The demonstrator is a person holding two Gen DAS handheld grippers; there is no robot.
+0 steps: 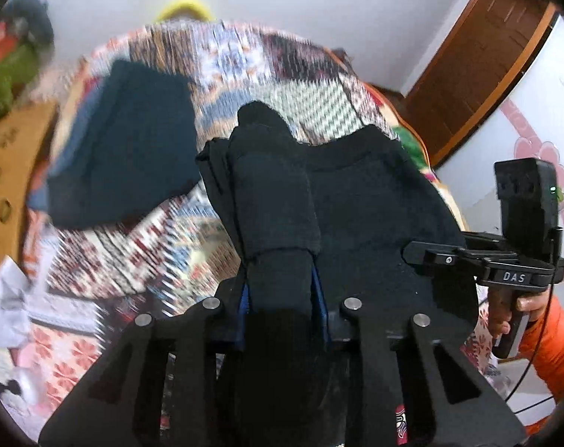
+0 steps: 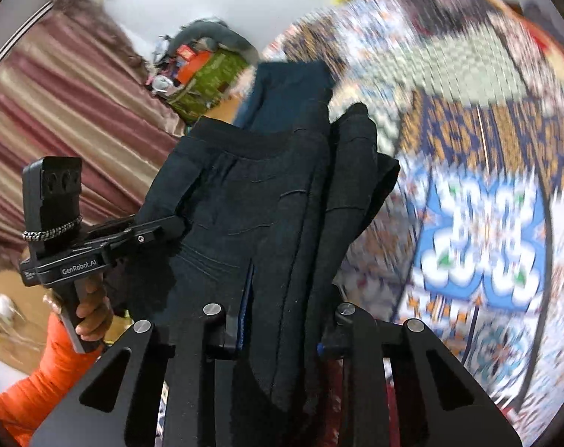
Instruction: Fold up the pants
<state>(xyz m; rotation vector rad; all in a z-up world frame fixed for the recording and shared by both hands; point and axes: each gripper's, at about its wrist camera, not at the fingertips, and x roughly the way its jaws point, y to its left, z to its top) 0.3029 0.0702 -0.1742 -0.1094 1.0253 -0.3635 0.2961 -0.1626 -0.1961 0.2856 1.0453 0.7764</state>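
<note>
Black pants (image 1: 360, 201) hang lifted above the patterned bedspread (image 1: 244, 67), held up by both grippers. In the left wrist view my left gripper (image 1: 280, 287) is shut on a bunched roll of the black fabric, which hides the fingertips. The right gripper (image 1: 418, 252) bites into the pants' right edge. In the right wrist view my right gripper (image 2: 285, 309) is shut on a thick fold of the pants (image 2: 252, 201), and the left gripper (image 2: 172, 226) grips their left side near the waistband.
A second dark blue garment (image 1: 125, 141) (image 2: 289, 85) lies on the bedspread (image 2: 479, 193) behind the pants. Orange sleeves (image 1: 554, 346) (image 2: 32, 383) hold the gripper handles. A wooden door (image 1: 479, 63), a striped curtain (image 2: 58, 111) and a cluttered pile (image 2: 203, 74) edge the bed.
</note>
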